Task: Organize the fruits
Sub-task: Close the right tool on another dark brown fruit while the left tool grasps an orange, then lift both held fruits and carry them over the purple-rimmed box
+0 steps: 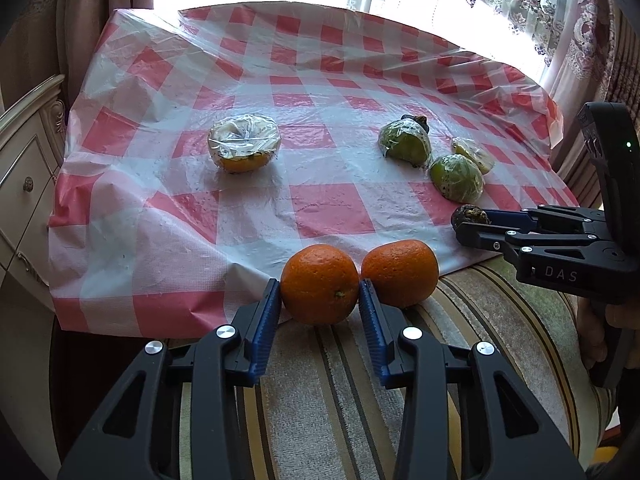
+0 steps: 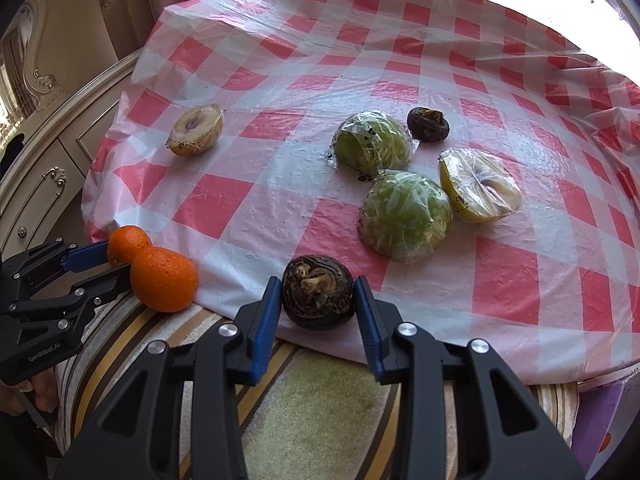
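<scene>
Both grippers are closed on fruit at the near edge of the table. The left gripper has its blue pads pressed on either side of an orange, low in the left wrist view, with a second orange just beside it to the right. The right gripper clamps a dark wrinkled fruit at lower centre of the right wrist view. In my judgement each lift should go straight up, so the neighbouring orange is not nudged off the edge, and with gentle pressure, as the dark fruit looks soft. Two wrapped green halves and a wrapped yellow half sit together right of centre; another cut half lies apart at upper left. The red-checked plastic cloth is wrinkled and slippery-looking; a striped cushion lies below it, a window behind.
</scene>
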Demonstrator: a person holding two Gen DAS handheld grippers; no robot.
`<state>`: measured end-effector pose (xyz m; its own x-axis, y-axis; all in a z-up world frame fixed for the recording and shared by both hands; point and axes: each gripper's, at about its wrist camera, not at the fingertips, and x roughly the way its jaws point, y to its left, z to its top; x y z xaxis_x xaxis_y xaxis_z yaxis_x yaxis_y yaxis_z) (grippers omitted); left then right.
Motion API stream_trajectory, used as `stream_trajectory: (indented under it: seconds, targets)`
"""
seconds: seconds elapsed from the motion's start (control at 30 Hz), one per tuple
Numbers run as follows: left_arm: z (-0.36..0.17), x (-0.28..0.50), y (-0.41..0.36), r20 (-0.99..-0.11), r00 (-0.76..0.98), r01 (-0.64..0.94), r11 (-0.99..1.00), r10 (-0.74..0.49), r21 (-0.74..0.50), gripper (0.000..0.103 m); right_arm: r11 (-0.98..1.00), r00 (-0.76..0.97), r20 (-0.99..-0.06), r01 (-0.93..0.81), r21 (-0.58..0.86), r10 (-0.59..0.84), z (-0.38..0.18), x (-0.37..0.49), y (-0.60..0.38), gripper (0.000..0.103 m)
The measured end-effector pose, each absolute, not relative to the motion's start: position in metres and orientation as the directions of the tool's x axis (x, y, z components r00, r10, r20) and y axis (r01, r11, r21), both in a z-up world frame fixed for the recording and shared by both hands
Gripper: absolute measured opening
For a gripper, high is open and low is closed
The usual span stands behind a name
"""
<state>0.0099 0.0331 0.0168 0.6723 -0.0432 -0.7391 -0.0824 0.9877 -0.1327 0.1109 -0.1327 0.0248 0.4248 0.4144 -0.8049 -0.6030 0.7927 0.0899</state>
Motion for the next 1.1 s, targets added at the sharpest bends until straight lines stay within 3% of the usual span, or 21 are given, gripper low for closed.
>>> stream_trajectory:
  seconds: [1.1]
  targets:
    - [0.037, 0.0, 0.032, -0.697, 0.717, -0.118, 0.984, -0.009, -0.133, 0.038, 0.833, 0.469, -0.772, -0.536, 0.138, 0.43, 0.038, 0.103, -0.177, 0.038]
